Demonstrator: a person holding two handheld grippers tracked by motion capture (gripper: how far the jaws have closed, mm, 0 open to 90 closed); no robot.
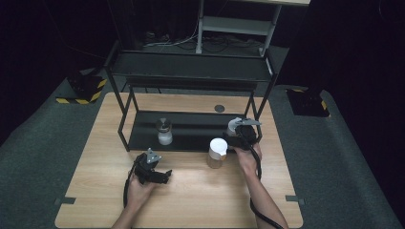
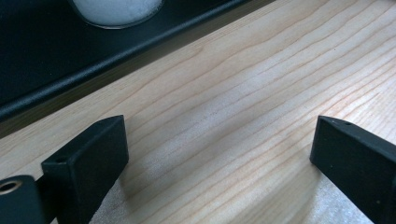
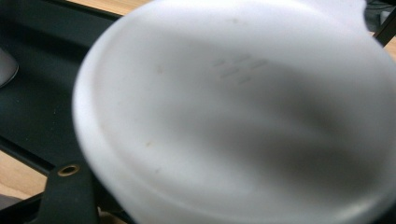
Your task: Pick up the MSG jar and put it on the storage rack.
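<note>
1. Table is wood; front half bare, so there is open room between the two hands. Black rack takes the back half, its tray edge running just behind the jar
2. Jar, white lid and amber body, stands upright on the wood just in front of the tray's front edge, right of centre
3. Small bottle stands on the tray, left part, well apart from the jar
4. Right gripper is at the jar's right side, near the lid, over the tray's front right corner. Jaws partly apart; whether the pads press the jar cannot be told
5. Left gripper lies low over bare wood at front left, jaws wide apart, nothing between them, touching no object
6. Left gripper view: both black jaws over wood grain, tray edge running across the top, white base of the bottle at the top edge
7. Right gripper view: jar's lid very close and blurred, one black jaw at the lower left, dark tray behind
</note>
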